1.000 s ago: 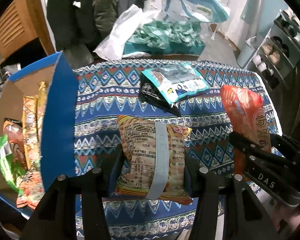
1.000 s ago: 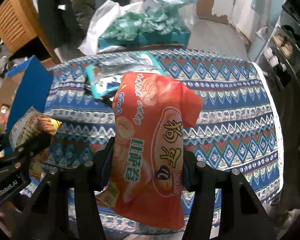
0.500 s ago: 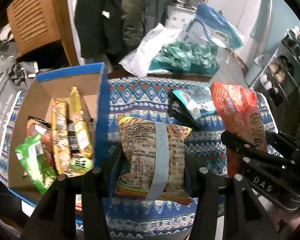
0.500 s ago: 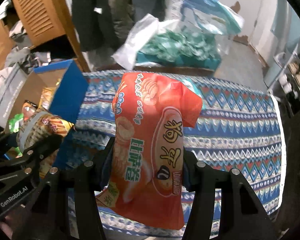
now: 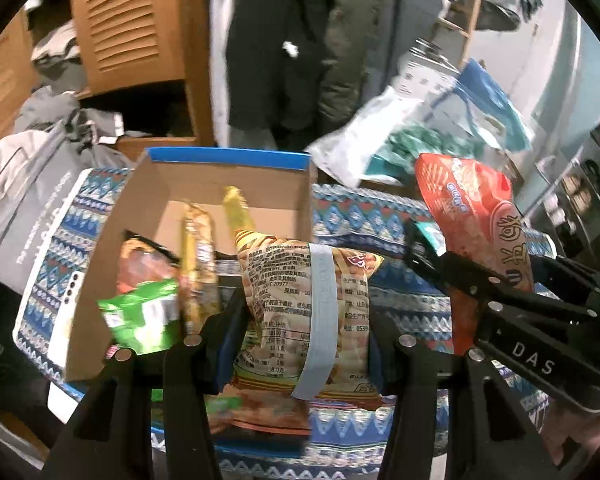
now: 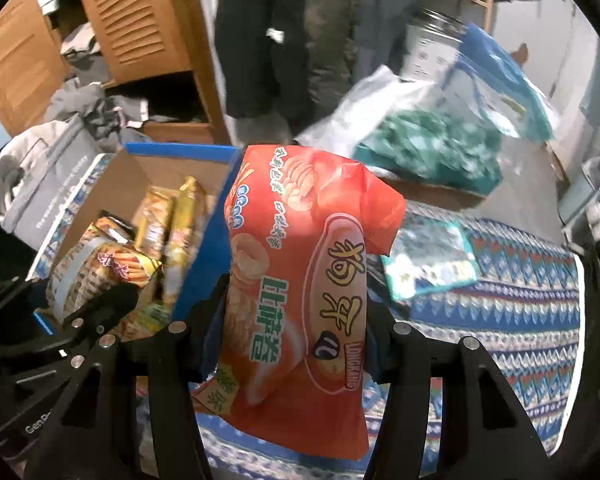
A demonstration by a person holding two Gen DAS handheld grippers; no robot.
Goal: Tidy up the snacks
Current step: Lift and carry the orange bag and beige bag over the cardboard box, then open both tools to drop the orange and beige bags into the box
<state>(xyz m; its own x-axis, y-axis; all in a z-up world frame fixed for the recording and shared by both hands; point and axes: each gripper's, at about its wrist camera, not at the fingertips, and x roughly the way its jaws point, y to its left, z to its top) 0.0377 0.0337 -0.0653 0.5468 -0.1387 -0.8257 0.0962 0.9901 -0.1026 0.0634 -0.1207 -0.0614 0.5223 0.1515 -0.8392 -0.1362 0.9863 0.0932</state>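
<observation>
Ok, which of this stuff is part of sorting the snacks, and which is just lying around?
Job:
- yellow snack bag in left gripper
- red chip bag in right gripper
- cardboard box
- teal packet

Lying about:
- grey bag
- wooden cabinet
- hanging coats

A yellow snack bag (image 5: 300, 312) with a pale stripe down its back is standing upright in the lower middle of the left wrist view, with small print facing the camera. A big red chip bag (image 6: 300, 320) is standing upright in the middle of the right wrist view, puffy and bent at the top. An open cardboard box (image 5: 220, 184) with blue edges is sitting at the left, holding green, orange and gold packets. A teal packet (image 6: 428, 256) is lying flat on the patterned table at the right.
</observation>
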